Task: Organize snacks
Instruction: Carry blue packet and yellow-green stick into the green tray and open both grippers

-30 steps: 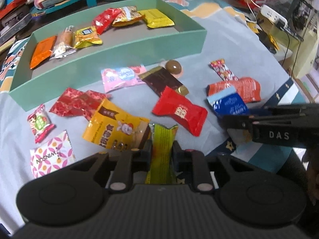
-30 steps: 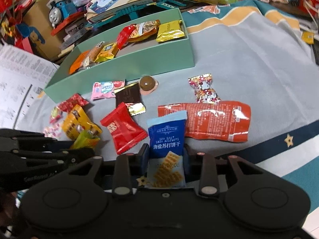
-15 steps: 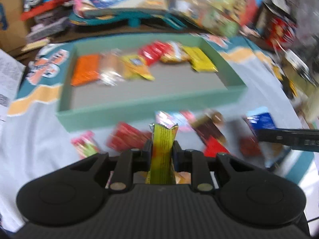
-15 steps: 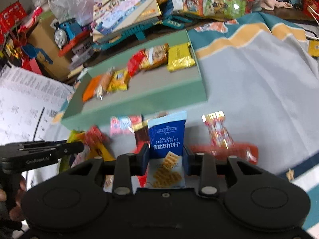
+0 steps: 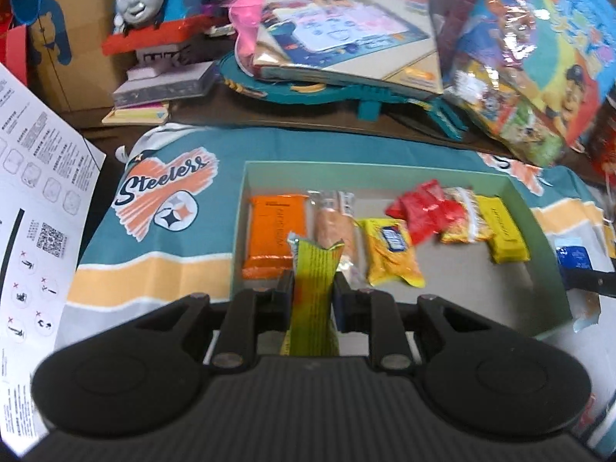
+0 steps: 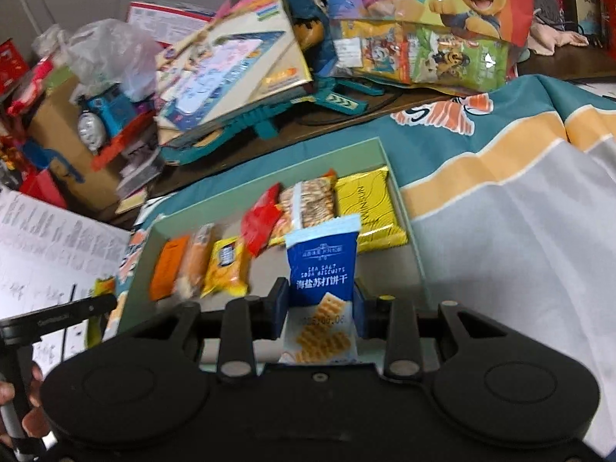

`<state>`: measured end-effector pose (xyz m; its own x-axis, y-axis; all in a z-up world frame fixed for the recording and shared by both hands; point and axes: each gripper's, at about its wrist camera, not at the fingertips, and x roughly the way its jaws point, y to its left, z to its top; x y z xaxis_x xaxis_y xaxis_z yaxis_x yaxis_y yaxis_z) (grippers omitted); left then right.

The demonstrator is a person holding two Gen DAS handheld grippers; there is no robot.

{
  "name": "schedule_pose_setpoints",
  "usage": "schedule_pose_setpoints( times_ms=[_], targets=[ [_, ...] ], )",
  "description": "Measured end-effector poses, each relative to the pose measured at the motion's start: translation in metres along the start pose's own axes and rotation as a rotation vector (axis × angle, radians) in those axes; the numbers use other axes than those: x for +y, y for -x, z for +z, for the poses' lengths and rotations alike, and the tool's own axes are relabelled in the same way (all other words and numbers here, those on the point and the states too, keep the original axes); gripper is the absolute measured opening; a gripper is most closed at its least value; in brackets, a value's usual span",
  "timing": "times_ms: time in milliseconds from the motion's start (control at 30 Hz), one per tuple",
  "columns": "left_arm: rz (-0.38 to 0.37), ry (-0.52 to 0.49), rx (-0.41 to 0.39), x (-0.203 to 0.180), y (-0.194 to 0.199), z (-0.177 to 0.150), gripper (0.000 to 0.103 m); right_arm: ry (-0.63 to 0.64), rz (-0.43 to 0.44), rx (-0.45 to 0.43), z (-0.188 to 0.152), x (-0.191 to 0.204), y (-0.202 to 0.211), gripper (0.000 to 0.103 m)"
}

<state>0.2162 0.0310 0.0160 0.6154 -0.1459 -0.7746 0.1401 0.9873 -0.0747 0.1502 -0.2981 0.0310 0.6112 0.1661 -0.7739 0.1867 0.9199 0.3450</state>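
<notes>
Both grippers above the shallow pale-green cardboard tray (image 5: 546, 238): the left gripper (image 5: 312, 292) pinches a yellow-green foil snack stick (image 5: 312, 269), the right gripper (image 6: 320, 300) clamps a blue soda-biscuit packet (image 6: 322, 265); releasing high risks packets landing on the row already inside the tray.

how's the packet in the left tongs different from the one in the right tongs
The green-yellow packet in the left tongs is narrow and mostly one colour; the blue cracker packet in the right tongs is wider, with white lettering and a cracker picture. The green-yellow packet has a jagged, notched top edge, the blue one a straight pale band. Both stand upright, clamped, in front of the green tray.
</notes>
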Motion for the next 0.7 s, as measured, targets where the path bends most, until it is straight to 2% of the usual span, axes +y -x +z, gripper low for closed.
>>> schedule_pose_setpoints(
  times_ms=[300, 367, 433, 467, 500, 533, 600, 667, 700],
  targets=[
    [0.041, 0.006, 0.078, 0.011, -0.052, -0.001, 0.02, 0.002, -0.059, 0.057, 0.009, -0.013, -0.057, 0.033],
    [0.056, 0.008, 0.084, 0.011, -0.057, -0.003, 0.024, 0.002, -0.067, 0.061, 0.008, -0.015, -0.062, 0.036],
    [0.069, 0.014, 0.079, 0.01, -0.056, -0.003, 0.063, -0.003, -0.067, 0.06, 0.005, -0.015, -0.061, 0.045],
    [0.048, 0.02, 0.062, 0.01, -0.053, -0.004, 0.067, -0.01, -0.055, 0.055, 0.005, -0.016, -0.059, 0.066],
    [0.045, 0.024, 0.054, 0.008, -0.05, -0.004, 0.077, -0.016, -0.048, 0.043, 0.005, -0.016, -0.055, 0.085],
    [0.06, 0.021, 0.042, 0.006, -0.046, -0.003, 0.089, -0.018, -0.046, 0.024, 0.004, -0.015, -0.05, 0.087],
    [0.093, -0.001, 0.006, -0.002, -0.037, -0.004, 0.098, -0.007, -0.029, -0.007, 0.005, -0.01, -0.041, 0.093],
    [0.086, -0.017, -0.01, -0.007, -0.026, -0.007, 0.099, 0.012, -0.024, -0.023, 0.007, -0.004, -0.032, 0.103],
    [0.075, -0.022, -0.011, -0.009, -0.021, -0.009, 0.099, 0.014, -0.019, -0.035, 0.007, -0.002, -0.026, 0.103]
  ],
)
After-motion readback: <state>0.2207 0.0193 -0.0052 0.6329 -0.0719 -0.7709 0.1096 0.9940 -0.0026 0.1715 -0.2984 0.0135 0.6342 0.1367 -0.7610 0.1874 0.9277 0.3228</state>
